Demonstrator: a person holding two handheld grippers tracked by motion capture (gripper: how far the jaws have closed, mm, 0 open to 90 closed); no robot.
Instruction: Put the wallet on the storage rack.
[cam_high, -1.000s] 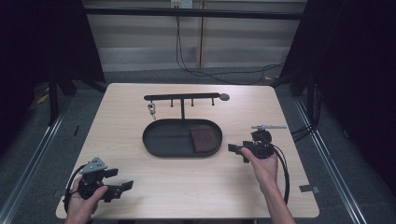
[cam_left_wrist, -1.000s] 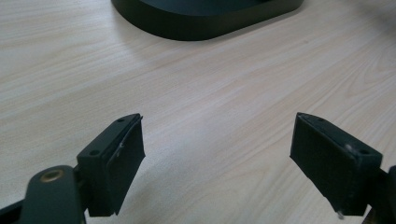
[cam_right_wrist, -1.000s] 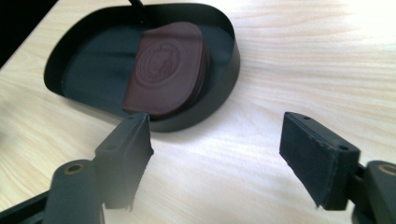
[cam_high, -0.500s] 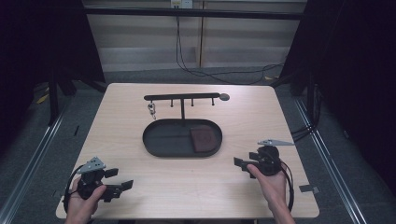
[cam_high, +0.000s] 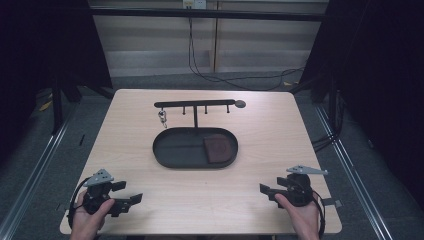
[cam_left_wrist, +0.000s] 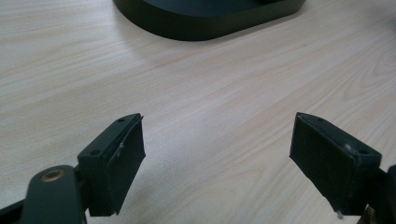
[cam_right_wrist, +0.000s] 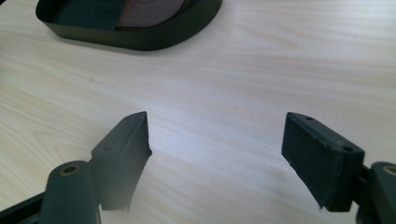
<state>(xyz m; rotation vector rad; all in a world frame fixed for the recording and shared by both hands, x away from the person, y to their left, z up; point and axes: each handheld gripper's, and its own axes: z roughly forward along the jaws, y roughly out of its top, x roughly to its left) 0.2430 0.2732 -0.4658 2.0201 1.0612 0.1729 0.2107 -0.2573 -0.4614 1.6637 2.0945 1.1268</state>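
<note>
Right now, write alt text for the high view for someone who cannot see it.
A person's hands hold the left gripper and right gripper, both open and empty, at the near corners of a wooden table. Between and beyond them lies a black oval tray holding a brown wallet, behind it a hook rack with keys hanging.

Wallet (cam_high: 216, 149) in tray (cam_high: 172, 157) mid-table (cam_high: 130, 145); rack (cam_high: 196, 105) behind it; hand-held grippers well apart at near corners.

Wooden counter (cam_high: 125, 145), black oval tray (cam_high: 172, 155) at centre holding a dark brown wallet (cam_high: 215, 149), black hook rack (cam_high: 195, 104) behind it with a small key (cam_high: 162, 117) hanging, left gripper (cam_high: 127, 200) and right gripper (cam_high: 265, 189) near the front corners, fingers apart, empty.
</note>
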